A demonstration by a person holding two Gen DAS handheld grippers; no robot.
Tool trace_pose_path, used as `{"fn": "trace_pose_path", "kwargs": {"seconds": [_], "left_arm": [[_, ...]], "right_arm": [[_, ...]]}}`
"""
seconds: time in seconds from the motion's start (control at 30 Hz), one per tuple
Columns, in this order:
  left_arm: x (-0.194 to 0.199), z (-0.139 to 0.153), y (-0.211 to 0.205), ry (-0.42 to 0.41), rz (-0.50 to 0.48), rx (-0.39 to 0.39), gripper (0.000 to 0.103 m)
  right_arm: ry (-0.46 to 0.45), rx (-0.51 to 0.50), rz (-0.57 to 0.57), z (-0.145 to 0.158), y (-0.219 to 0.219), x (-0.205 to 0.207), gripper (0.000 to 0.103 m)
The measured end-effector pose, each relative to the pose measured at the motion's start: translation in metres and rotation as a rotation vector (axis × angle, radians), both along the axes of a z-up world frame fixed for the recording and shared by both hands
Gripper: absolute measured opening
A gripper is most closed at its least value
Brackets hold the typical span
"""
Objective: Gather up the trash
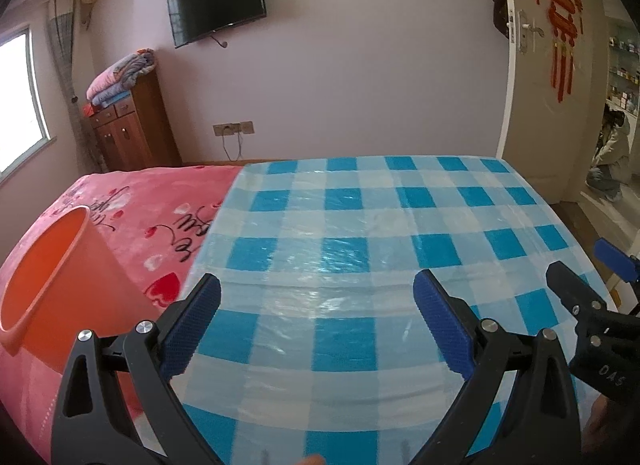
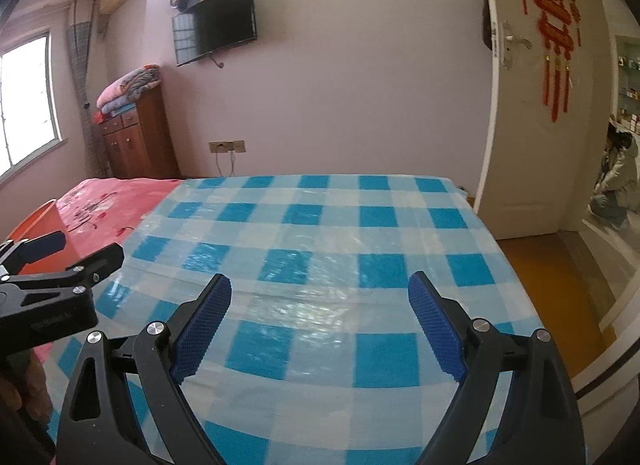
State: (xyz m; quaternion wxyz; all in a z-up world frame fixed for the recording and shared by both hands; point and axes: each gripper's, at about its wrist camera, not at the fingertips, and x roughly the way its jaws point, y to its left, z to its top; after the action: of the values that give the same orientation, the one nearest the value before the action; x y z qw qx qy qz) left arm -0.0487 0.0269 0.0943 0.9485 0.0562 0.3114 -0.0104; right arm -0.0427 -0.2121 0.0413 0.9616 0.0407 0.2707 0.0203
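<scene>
My left gripper stands open over a blue-and-white checked plastic sheet spread on a bed, with nothing between its blue pads. An orange bucket rests on the pink blanket just left of it; in the right wrist view only the bucket's edge shows. My right gripper is also open and empty above the same sheet. The two grippers hang side by side: the right gripper shows at the right edge of the left view, the left gripper at the left edge of the right view.
A pink blanket covers the bed's left part. A wooden cabinet with folded quilts stands at the far left wall, under a wall television. On the right an open door leads out, and a person crouches beyond it.
</scene>
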Motion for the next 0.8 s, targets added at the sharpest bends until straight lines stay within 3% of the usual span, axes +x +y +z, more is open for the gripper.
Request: {"fn": "trace_pose_path", "kwargs": {"seconds": [0.27,0.8], "left_arm": [[0.002,-0.013,-0.033,0.0,-0.033,0.003,0.097],[0.018,-0.049,-0.073,0.075,-0.047,0.013,0.097]], "right_arm": [[0.01,-0.006,-0.041,-0.02,-0.028,0.004,0.089],[0.061,-0.003,-0.087,-0.048,-0.065,0.015,0.089]]}}
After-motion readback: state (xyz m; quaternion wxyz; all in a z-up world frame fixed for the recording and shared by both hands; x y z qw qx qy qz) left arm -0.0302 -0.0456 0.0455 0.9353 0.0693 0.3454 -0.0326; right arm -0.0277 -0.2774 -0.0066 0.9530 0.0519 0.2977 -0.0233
